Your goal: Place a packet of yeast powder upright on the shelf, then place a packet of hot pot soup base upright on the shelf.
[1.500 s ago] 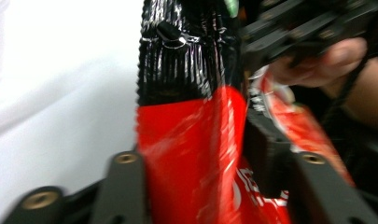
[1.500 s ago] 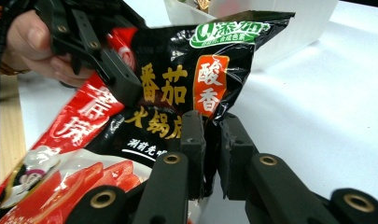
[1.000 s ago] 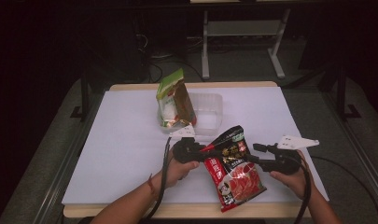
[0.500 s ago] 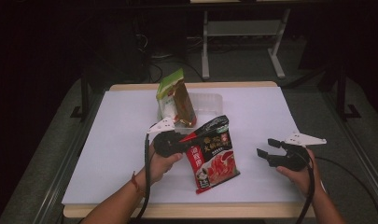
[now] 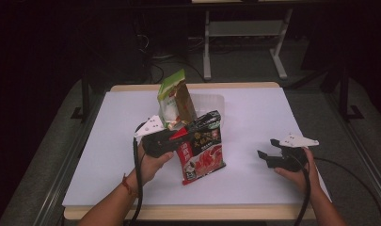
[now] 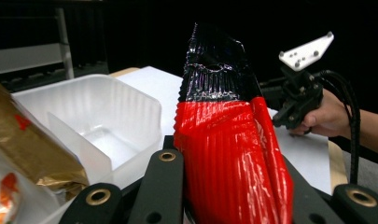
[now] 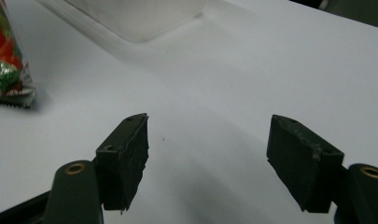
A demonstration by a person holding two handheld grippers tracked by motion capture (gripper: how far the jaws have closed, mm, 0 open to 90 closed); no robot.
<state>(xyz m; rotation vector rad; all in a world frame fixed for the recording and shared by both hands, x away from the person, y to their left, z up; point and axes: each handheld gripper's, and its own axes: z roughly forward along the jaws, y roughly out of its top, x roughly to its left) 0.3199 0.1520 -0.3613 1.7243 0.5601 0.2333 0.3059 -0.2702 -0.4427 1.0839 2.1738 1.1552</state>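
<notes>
**Red pouch hangs from the left gripper; right gripper stands apart, jaws spread**

The red and black snack pouch is pinched near its upper left edge by the left gripper and hangs tilted over the white table, its lower corner at or just above the surface. It sits just in front of the clear plastic tray and the green and gold packet leaning there. The right gripper is well apart, over bare table to the pouch's right.

A second ago both grippers held the pouch near the front edge. Since then the right one has let go, and the left has carried the pouch up and back toward the tray.

In the left gripper view the jaws press narrow on the pouch's ridged seal. The right gripper's jaws have just been opening; its pads stand wide with nothing between them.
</notes>
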